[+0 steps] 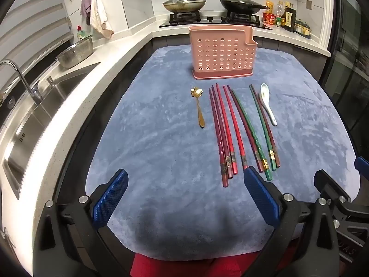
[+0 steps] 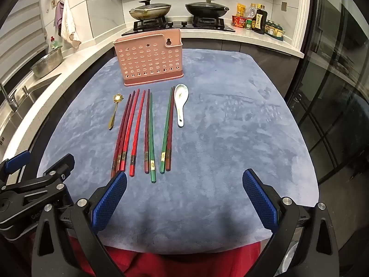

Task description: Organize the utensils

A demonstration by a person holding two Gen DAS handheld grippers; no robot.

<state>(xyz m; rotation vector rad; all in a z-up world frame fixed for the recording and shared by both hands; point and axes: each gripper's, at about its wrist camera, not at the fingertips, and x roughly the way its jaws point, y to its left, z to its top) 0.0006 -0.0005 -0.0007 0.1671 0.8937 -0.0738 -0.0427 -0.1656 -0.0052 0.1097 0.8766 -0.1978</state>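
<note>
A pink perforated utensil holder [image 1: 222,54] [image 2: 148,61] stands upright at the far side of a blue mat [image 1: 161,138] [image 2: 230,138]. In front of it lie a gold spoon [image 1: 198,107] [image 2: 114,110], several red, maroon and green chopsticks [image 1: 239,129] [image 2: 147,129] side by side, and a white ceramic spoon [image 1: 267,102] [image 2: 180,102]. My left gripper [image 1: 185,177] is open and empty near the chopsticks' near ends. My right gripper [image 2: 184,180] is open and empty, to the right of them. Each gripper shows at the edge of the other's view.
A steel sink [image 1: 34,115] with a tap and a metal colander [image 1: 76,53] lies to the left. A stove with two lidded pans [image 1: 184,2] [image 2: 207,8] and sauce bottles [image 2: 256,19] stands behind. A glass door [image 2: 334,92] is to the right.
</note>
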